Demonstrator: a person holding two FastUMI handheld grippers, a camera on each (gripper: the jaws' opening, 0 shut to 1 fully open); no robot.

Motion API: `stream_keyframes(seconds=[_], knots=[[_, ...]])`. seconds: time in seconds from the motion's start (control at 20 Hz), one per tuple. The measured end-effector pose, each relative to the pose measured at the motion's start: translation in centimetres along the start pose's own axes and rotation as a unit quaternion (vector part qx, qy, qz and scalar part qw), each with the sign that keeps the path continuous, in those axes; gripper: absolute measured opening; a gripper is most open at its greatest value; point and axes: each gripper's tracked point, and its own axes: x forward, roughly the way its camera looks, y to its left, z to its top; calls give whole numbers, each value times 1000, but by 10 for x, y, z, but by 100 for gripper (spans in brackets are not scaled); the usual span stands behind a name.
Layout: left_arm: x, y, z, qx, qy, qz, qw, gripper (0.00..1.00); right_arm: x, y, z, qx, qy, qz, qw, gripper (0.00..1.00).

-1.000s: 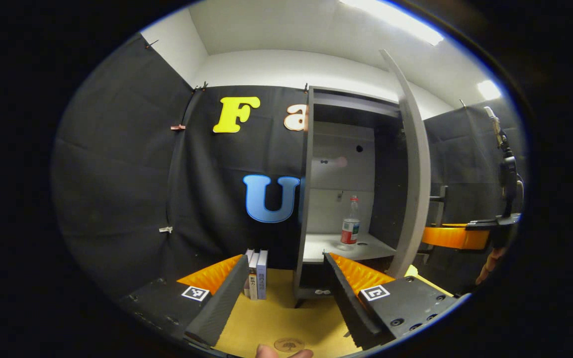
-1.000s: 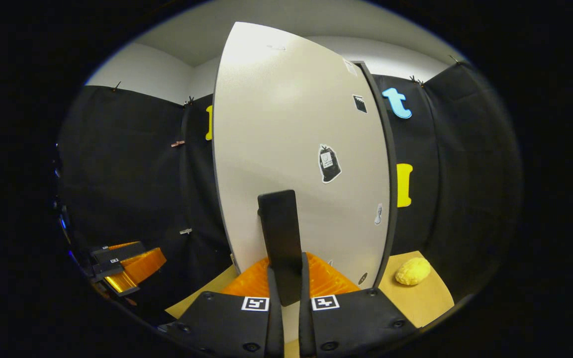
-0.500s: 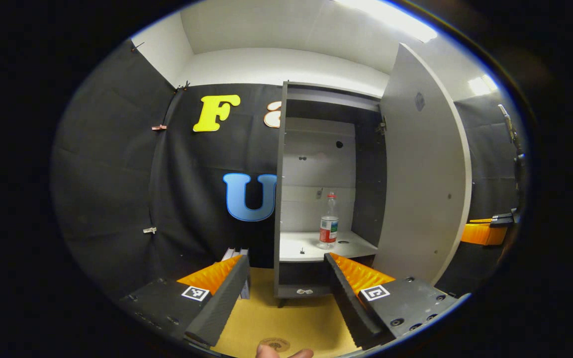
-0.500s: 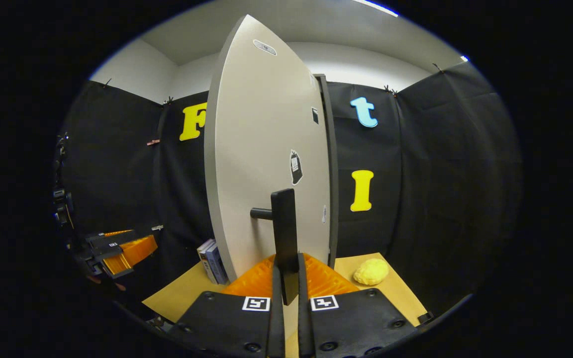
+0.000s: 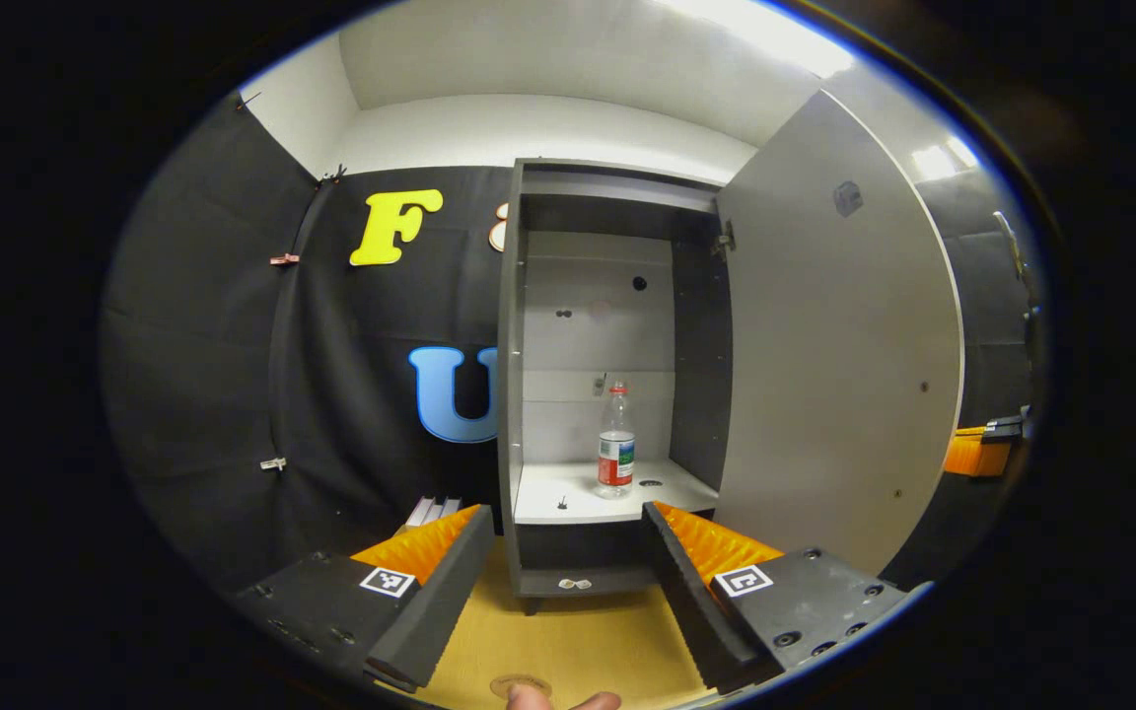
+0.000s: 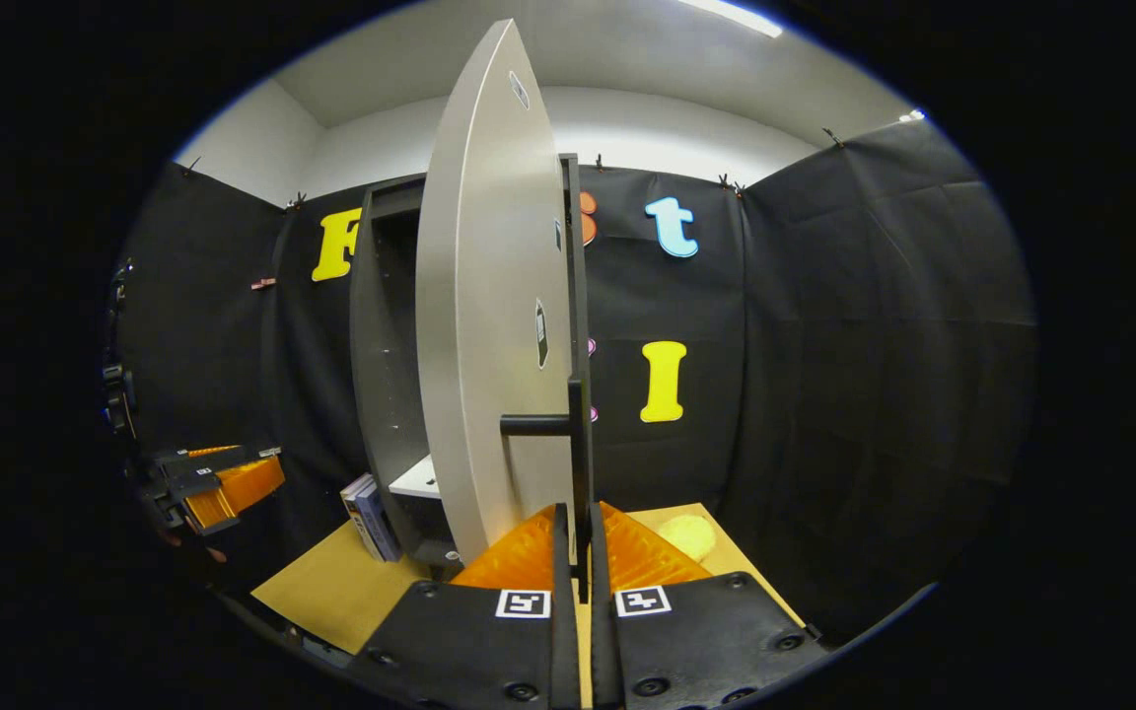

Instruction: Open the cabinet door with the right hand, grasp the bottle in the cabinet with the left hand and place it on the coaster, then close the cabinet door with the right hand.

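In the left gripper view the grey cabinet stands open. A clear bottle with a red label stands upright on its white shelf. The door is swung out to the right. My left gripper is open and held short of the cabinet, with the bottle farther off between its fingers. A round coaster lies on the tan table just below it. In the right gripper view the door stands nearly edge-on, and my right gripper is shut on its dark handle.
Some books stand upright left of the cabinet's base. A yellow lump lies on the table to the right of the door. The left gripper shows far to the left. A fingertip pokes in beside the coaster.
The right gripper has pulled the door wider open, from half open to swung fully out. The left gripper view has turned to face the cabinet's inside and the bottle more squarely.
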Motion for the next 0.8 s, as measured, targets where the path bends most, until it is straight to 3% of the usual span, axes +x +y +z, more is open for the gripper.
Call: stream_keyframes(seconds=[0.45, 0.65, 0.8], knots=[[60, -56, 9, 6, 0, -28, 1000, 94, -3, -42, 5, -5, -13, -1, 1000, 9], [108, -74, 13, 12, 6, -24, 1000, 92, -17, -39, 7, -18, -15, 34, 999, 9], [151, -85, 16, 11, -1, -31, 999, 92, -28, -63, 16, -37, -28, 11, 999, 10]])
